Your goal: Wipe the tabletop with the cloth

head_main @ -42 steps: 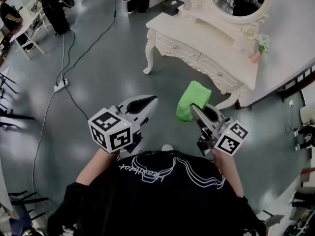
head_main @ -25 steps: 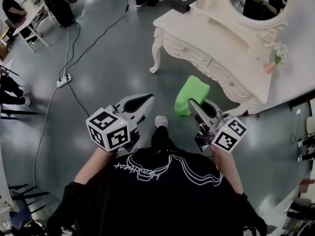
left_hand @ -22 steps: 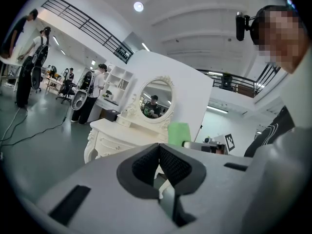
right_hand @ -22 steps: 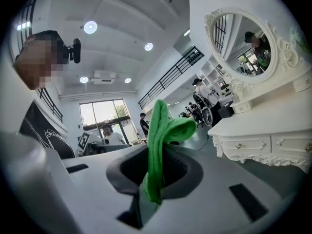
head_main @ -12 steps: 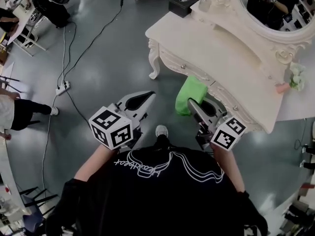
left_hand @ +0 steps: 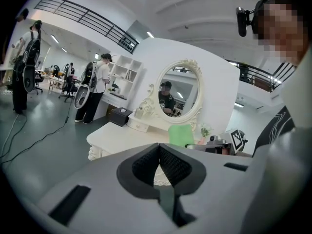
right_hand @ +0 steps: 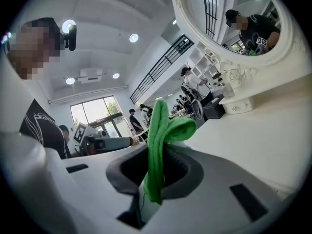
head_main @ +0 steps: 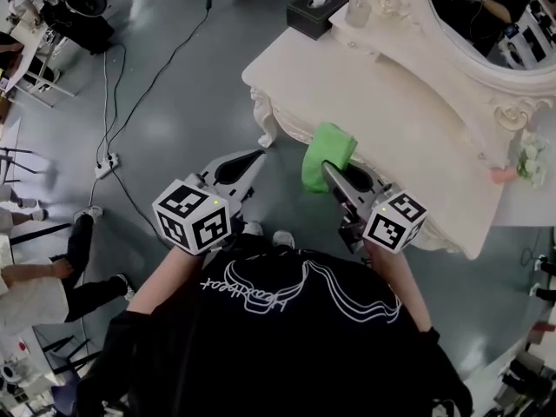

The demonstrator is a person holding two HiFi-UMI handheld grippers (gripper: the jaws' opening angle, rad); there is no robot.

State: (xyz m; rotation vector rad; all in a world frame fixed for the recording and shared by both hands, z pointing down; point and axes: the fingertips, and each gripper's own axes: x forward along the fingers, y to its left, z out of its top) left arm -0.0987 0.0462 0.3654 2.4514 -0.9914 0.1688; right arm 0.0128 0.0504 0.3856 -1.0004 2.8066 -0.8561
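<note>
A green cloth (head_main: 325, 153) is pinched in my right gripper (head_main: 333, 170), which is shut on it; the cloth hangs over the front edge of the cream dressing table (head_main: 365, 94). In the right gripper view the cloth (right_hand: 160, 145) stands up folded between the jaws, just above the pale tabletop (right_hand: 263, 135). My left gripper (head_main: 254, 158) is shut with nothing in it, held over the floor just left of the table's carved leg (head_main: 262, 122). In the left gripper view its pads (left_hand: 159, 164) meet, and the cloth (left_hand: 181, 135) shows beyond them.
An oval mirror (head_main: 486, 16) in a carved frame rises at the table's back. A black tissue box (head_main: 313, 9) sits at the far corner, a pink vase with flowers (head_main: 519, 165) at the right end. A power strip and cable (head_main: 106, 165) lie on the floor left. People stand nearby.
I have walked closer to the dressing table, which now lies right under the right gripper. The cloth has come from over the floor to over the table's front edge. Both grippers stay shut.
</note>
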